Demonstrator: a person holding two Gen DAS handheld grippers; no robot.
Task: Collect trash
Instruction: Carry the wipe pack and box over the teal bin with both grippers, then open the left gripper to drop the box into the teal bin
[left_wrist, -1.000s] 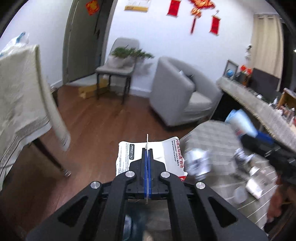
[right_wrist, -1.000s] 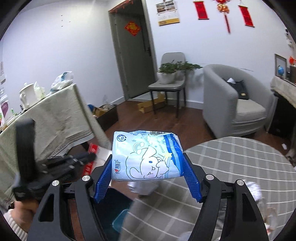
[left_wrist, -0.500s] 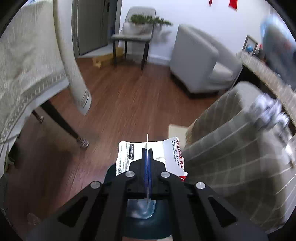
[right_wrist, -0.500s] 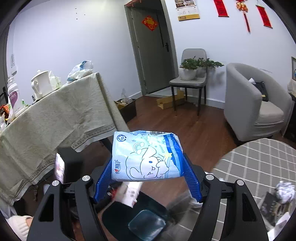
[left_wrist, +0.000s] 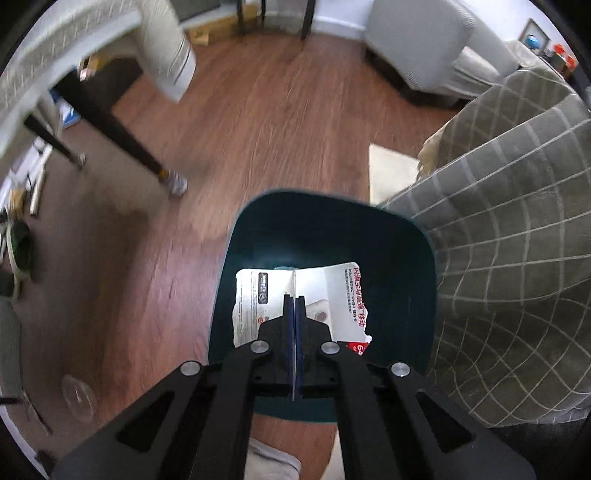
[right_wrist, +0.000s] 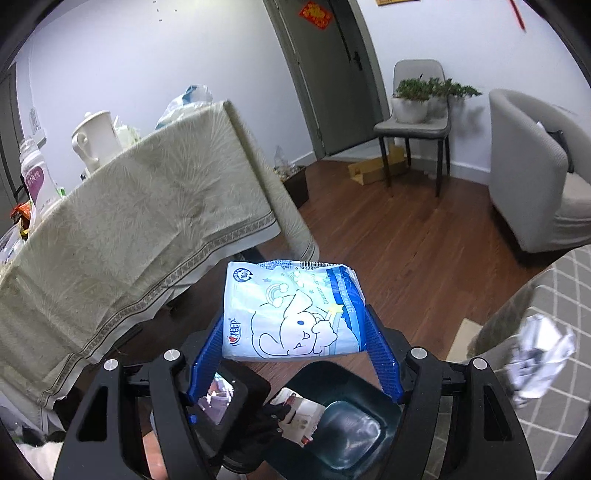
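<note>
My left gripper (left_wrist: 294, 314) is shut on a torn white card package (left_wrist: 325, 295) with red print and holds it over the open mouth of a dark teal trash bin (left_wrist: 321, 221) on the wood floor. My right gripper (right_wrist: 293, 332) is shut on a light blue tissue pack (right_wrist: 291, 310) with a cartoon drawing, held above the same bin (right_wrist: 351, 435). The left gripper with its white package (right_wrist: 299, 417) shows low in the right wrist view, over the bin.
A round table with a grey checked cloth (left_wrist: 509, 258) stands right of the bin, with crumpled paper (right_wrist: 535, 358) on it. A table with a beige cloth (right_wrist: 129, 229) stands to the left. A grey armchair (right_wrist: 535, 166) and a chair with a plant (right_wrist: 417, 110) stand behind.
My left gripper has swung down from over the round table to above the bin, still holding the white package. My right gripper has moved left toward the bin with the tissue pack.
</note>
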